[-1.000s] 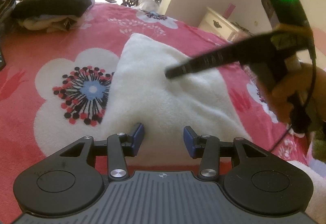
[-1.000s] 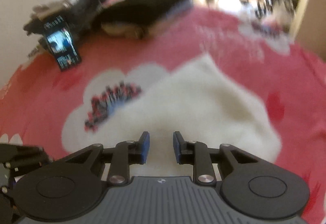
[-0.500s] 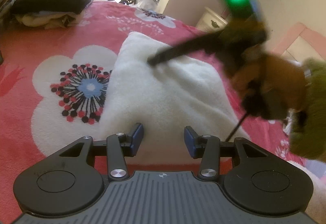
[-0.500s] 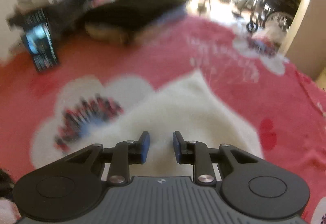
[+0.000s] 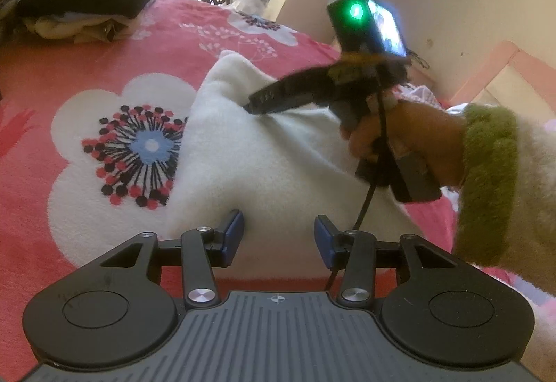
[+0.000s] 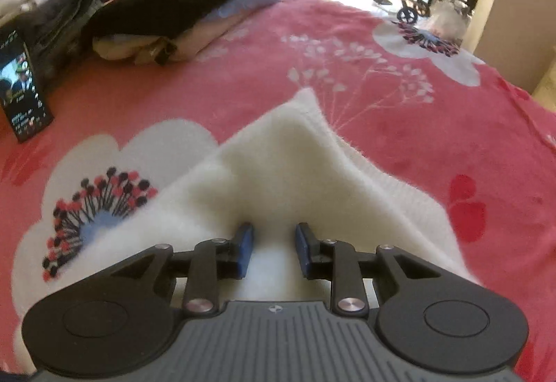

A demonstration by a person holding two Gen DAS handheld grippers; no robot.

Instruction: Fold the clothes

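White fleecy garment [image 5: 278, 152] lies bunched on the pink floral bed [image 5: 87, 76]; the left gripper [image 5: 278, 236] and right gripper [image 6: 272, 243] (fingers parted, grasping nothing) may pinch one layer, likely dragging it crooked.

White garment [image 6: 299, 173] — fuzzy fleece; blanket [image 6: 417, 125] — plush pile; tongs [image 6: 274, 248] — matt plastic.

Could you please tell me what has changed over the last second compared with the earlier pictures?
The right tool has swung down and forward onto the white garment; its fingers have spread wider over the fabric, gripping nothing. The left tool stays open at the garment's near edge. The garment, folded clothes pile and phone lie as before.
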